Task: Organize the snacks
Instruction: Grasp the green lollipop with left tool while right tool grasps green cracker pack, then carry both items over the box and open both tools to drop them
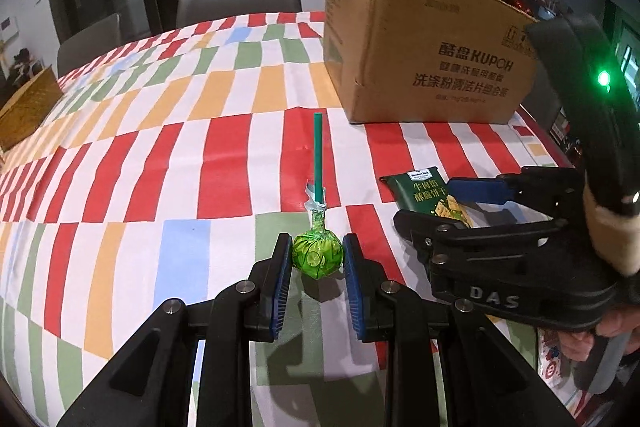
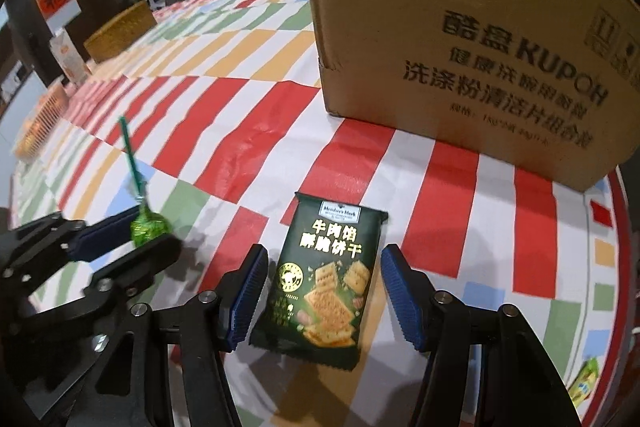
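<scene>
Left gripper: blue-padded jaws clamped on the round head of a green foil-wrapped lollipop. Its green stick points away from the gripper, with a twist of wrapper and pale tape at the neck. The right wrist view shows the head raised off the cloth, stick tilted.

Right gripper: jaws apart, straddling a dark green cracker packet without touching it. The packet lies flat on the table, printed with gold characters, a white brand label and pictured square crackers.

Both sit on a tablecloth of red, orange, green and blue blocks on white.

Beyond the packet stands a brown corrugated cardboard box with black printing and its top flaps open; its contents cannot be seen. A woven tan basket sits at the far left edge, contents likewise hidden.
</scene>
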The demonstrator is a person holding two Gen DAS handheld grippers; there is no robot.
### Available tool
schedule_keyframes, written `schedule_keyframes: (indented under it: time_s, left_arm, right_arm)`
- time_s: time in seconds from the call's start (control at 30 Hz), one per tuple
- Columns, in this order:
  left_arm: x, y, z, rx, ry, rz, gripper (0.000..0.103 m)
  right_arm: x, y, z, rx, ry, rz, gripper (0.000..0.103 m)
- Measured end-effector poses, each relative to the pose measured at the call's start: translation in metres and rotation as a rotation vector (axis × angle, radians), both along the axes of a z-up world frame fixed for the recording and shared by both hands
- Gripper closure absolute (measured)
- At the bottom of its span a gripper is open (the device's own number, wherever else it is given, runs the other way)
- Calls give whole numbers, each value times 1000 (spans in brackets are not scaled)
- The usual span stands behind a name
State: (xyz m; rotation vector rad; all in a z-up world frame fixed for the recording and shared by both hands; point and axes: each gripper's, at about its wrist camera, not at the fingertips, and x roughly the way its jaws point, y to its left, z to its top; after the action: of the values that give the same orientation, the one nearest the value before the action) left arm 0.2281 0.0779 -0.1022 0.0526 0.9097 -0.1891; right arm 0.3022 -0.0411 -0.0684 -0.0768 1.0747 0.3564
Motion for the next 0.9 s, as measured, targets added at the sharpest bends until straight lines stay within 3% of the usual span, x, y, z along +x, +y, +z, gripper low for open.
schedule_keyframes:
  time_s: [0.07, 0.33, 0.9]
  left_arm:
    - [0, 2, 2, -8, -2, 11, 77]
    - [-4, -1, 15, -41, -28, 20, 77]
    - [-15, -36, 86, -84, -180, -26, 77]
  right_arm:
    - [0, 4, 0, -32, -14, 7, 53]
    - [-6, -6, 9, 10, -29, 10, 56]
    - [-34, -63, 90, 128, -210, -61, 56]
